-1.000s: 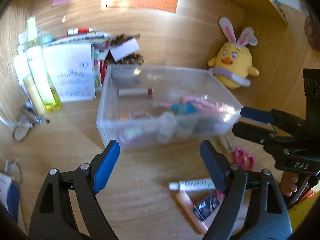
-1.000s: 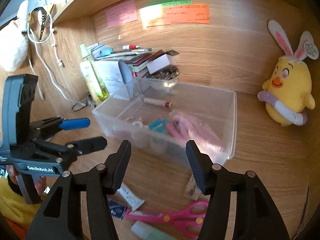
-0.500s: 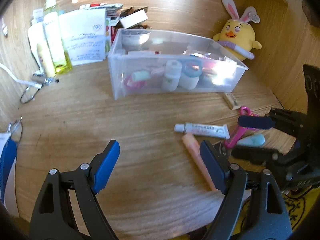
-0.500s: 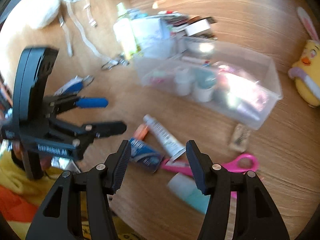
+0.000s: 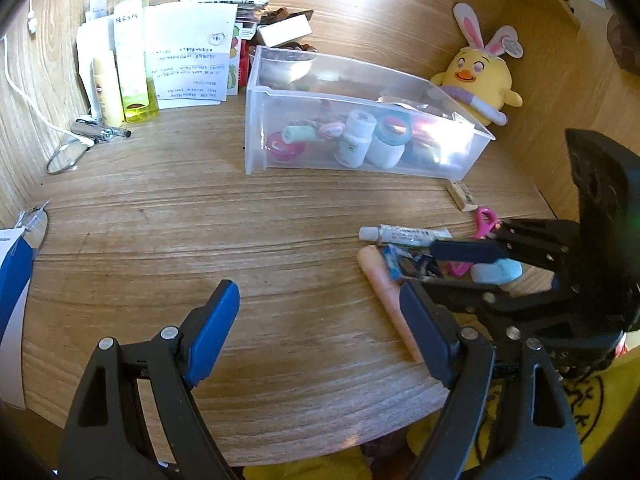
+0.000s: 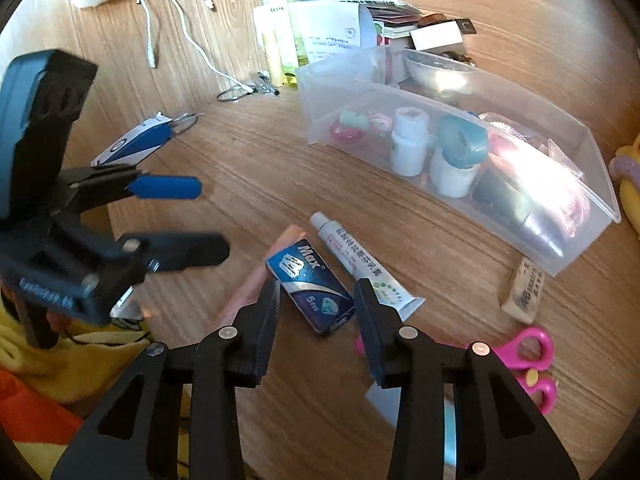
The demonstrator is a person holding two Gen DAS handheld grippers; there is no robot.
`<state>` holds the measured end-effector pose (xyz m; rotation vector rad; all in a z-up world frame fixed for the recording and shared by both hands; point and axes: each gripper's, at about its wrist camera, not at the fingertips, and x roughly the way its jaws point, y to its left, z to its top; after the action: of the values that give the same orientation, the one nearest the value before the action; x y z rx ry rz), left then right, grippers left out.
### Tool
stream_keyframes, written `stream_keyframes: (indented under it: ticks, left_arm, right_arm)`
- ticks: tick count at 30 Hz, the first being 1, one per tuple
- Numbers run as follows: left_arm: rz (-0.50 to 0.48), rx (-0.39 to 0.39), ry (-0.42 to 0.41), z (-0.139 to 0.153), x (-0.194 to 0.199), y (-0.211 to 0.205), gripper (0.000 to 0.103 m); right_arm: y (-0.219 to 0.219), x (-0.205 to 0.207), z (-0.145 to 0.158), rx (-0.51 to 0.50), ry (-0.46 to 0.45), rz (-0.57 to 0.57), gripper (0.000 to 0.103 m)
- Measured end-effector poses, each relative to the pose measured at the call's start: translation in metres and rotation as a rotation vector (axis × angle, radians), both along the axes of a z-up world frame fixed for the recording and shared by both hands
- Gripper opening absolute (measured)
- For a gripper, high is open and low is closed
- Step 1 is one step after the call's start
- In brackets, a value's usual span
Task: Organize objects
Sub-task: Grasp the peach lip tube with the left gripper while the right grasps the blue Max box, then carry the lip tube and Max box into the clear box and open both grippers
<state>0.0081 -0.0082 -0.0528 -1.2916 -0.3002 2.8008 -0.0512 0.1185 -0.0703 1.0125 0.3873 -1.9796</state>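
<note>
A clear plastic bin holds small bottles, tape rolls and pink items. Loose on the desk in front of it lie a blue "Max" box, a white tube, a peach tube, pink scissors and a pale blue item. My right gripper is open, its jaws either side of the blue box. It also shows in the left wrist view. My left gripper is open and empty over bare desk, seen too in the right wrist view.
A yellow plush chick sits right of the bin. Bottles, papers and books stand at the back left. A small paper packet lies by the bin's corner. A blue-white card and a white cable are at the left.
Both grippers have pulled back from the bin and tilted down. The right gripper has come down over the blue box among the loose items.
</note>
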Motion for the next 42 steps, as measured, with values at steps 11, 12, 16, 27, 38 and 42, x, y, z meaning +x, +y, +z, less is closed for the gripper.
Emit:
stream_keyframes:
  ticks: [11,12,16,27,38,42]
  left_arm:
    - [-0.040,-0.041,-0.031,-0.012,-0.009,0.024,0.076]
    - [-0.039,-0.057,-0.029,-0.012,-0.008,0.026,0.074]
    - [-0.043,-0.099,-0.023,-0.013,-0.004,0.028,0.055]
    - [-0.010,-0.085,0.001,-0.010,-0.001,0.011,0.014]
    - [0.009,-0.051,0.106,0.020,-0.014,-0.005,0.014]
    - [0.007,-0.037,0.132,0.027,-0.021,-0.009,0.014]
  right_arm:
    - [0.000,-0.014,-0.007,-0.006,-0.025,-0.025,0.013]
    - [0.003,-0.016,-0.007,-0.015,-0.038,-0.032,0.012]
    - [0.009,-0.018,-0.005,-0.038,-0.036,-0.051,0.009]
    - [0.016,-0.017,0.007,-0.123,-0.040,-0.077,0.007]
    - [-0.001,-0.021,0.000,-0.077,-0.079,-0.073,0.007]
    - [-0.013,-0.022,-0.001,-0.051,-0.075,-0.057,0.007]
